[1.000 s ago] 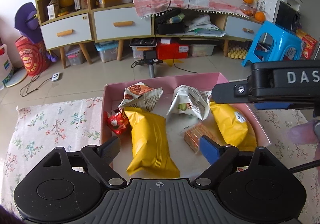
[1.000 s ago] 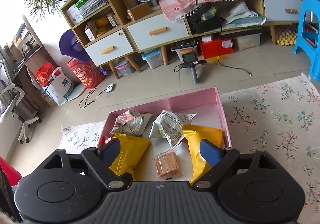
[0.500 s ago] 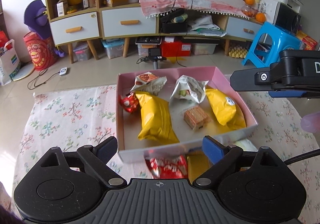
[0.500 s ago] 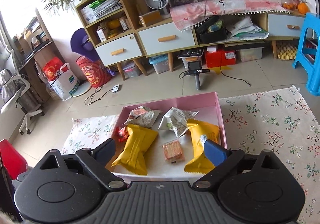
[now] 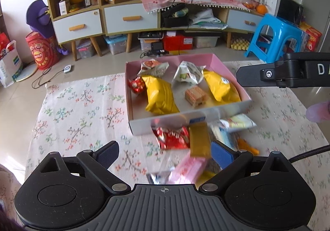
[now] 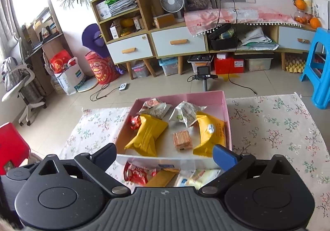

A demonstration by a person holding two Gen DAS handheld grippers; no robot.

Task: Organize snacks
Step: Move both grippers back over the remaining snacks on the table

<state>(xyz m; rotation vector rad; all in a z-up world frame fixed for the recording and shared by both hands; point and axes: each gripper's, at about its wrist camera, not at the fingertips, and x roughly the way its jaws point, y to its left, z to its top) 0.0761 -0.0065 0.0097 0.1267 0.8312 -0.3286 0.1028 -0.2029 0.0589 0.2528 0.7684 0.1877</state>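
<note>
A pink box (image 5: 237, 83) (image 6: 225, 107) sits on a floral cloth. In it lie two yellow packets (image 5: 158, 94) (image 6: 148, 134), two newsprint-wrapped snacks (image 5: 186, 73), a small red snack (image 5: 135, 85) and a wafer pack (image 5: 196, 95) (image 6: 181, 139). In front of the box lie loose snacks: a red packet (image 5: 173, 137) (image 6: 137, 174), a gold bar (image 5: 199, 140), a pale yellow packet (image 5: 237, 121) and a pink packet (image 5: 187, 171). My left gripper (image 5: 165, 152) is open and empty above the loose snacks. My right gripper (image 6: 165, 153) is open and empty over the box's near wall; its body (image 5: 288, 73) shows in the left wrist view.
The floral cloth (image 5: 82, 107) covers the table around the box. Beyond are a tiled floor, a cabinet with drawers (image 6: 177, 43), a blue stool (image 5: 276, 37) at right and a small tripod device (image 6: 203, 78) on the floor.
Both grippers have drawn back and up from the box. The loose snacks in front of the box have come into view. Both stay open and empty.
</note>
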